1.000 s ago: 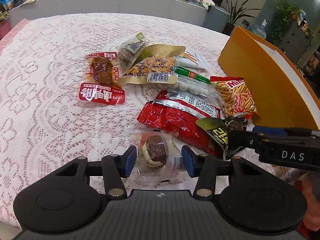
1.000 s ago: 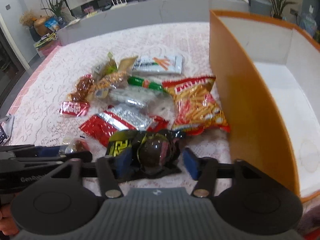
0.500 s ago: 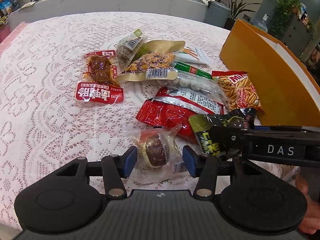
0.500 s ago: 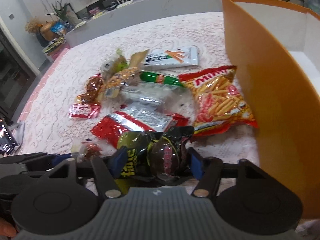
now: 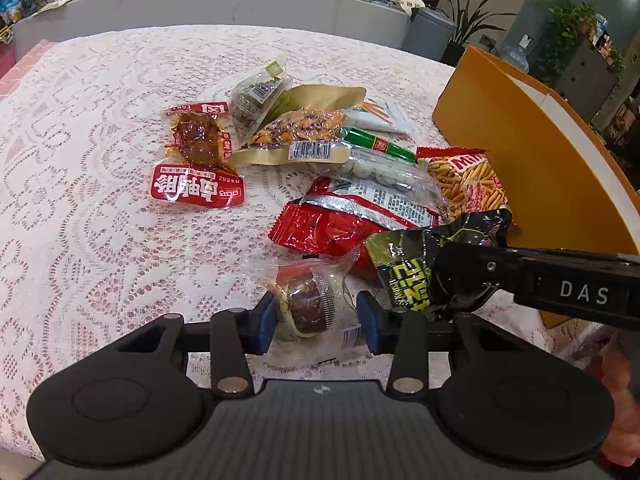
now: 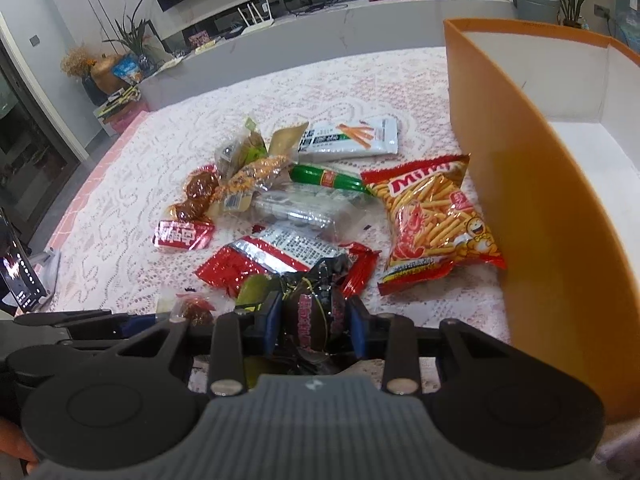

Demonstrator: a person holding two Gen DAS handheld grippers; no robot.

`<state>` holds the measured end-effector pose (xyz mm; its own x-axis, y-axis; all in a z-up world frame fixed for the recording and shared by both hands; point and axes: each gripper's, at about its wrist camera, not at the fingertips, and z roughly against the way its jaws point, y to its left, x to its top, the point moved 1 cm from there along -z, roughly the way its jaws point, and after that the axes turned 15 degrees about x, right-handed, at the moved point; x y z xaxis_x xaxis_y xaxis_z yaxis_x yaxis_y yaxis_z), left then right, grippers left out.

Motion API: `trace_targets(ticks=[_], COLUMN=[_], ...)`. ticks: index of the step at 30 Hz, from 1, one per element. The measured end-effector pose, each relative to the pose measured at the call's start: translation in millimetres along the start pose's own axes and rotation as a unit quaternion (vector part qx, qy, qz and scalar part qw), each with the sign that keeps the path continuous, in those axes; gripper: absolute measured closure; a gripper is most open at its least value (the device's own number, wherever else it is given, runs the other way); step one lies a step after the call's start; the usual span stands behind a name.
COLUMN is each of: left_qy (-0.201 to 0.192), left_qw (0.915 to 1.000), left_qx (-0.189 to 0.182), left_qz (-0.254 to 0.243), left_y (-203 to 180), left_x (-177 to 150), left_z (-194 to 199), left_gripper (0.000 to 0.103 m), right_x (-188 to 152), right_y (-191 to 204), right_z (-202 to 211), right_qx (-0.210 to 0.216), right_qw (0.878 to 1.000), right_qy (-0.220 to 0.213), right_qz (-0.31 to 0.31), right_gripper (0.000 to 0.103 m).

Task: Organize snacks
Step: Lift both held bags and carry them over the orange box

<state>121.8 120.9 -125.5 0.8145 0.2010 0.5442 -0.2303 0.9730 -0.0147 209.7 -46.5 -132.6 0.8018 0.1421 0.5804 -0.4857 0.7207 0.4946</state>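
My left gripper is shut on a clear-wrapped brown cake snack, held just above the lace tablecloth. My right gripper is shut on a black and yellow-green snack packet, lifted off the table; that packet also shows in the left wrist view, to the right of the left gripper. The orange box with a white inside stands to the right. The other snacks lie in a pile in the middle of the table.
The pile holds a red foil bag, an orange Mimi stick bag, a red meat packet, a nut pouch, a green sausage and a white packet. A phone stands at the left.
Both grippers have closed on their snacks and lifted them a little. The right gripper has pulled the black packet up and back, and the box now sits farther right in its view.
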Motion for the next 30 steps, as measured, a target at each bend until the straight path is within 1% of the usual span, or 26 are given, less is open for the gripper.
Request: trace_targets(ticks=[6,11,13,16,19,23,27,30], left_qy=[-0.012,-0.032,-0.038,-0.044,-0.054,-0.073,-0.087,-0.088], left_qw=[0.9996,0.9989,0.9986,0.9978,0.9971,0.9961,0.9941,0.9927], left_qx=[-0.011,-0.012,-0.016,-0.032,-0.042,-0.048,-0.064,-0.082], left_qz=[0.023,0.032,0.033,0.038,0.035,0.016,-0.001,-0.015], left_y=[5,4,1,-6,-17,-40,-64,-84], left_x=[-1,3,5,9,15,26,39,49], left_z=[12,27,36,53,70,94,112,118], left_gripper=[0.057,0.057,0.057,0.057,0.057,0.057,0.057,0.057], right_x=[-1,2,3,5,9,16,25,33], right_y=[3,6,8,12,15,17,12,3], right_z=[13,27,33,48,64,91,120,142], right_qx=[-0.001,0.002,-0.003,-0.018,-0.021,-0.016,-0.019,-0.034], right_qw=[1.0,0.999,0.999,0.998,0.997,0.996,0.994,0.992], right_qy=[-0.017,-0.038,-0.043,-0.054,-0.064,-0.085,-0.101,-0.113], right_qz=[0.003,0.005,0.009,0.021,0.03,0.036,0.037,0.039], right_gripper=[0.07,0.07,0.07,0.07,0.07,0.07,0.07,0.07])
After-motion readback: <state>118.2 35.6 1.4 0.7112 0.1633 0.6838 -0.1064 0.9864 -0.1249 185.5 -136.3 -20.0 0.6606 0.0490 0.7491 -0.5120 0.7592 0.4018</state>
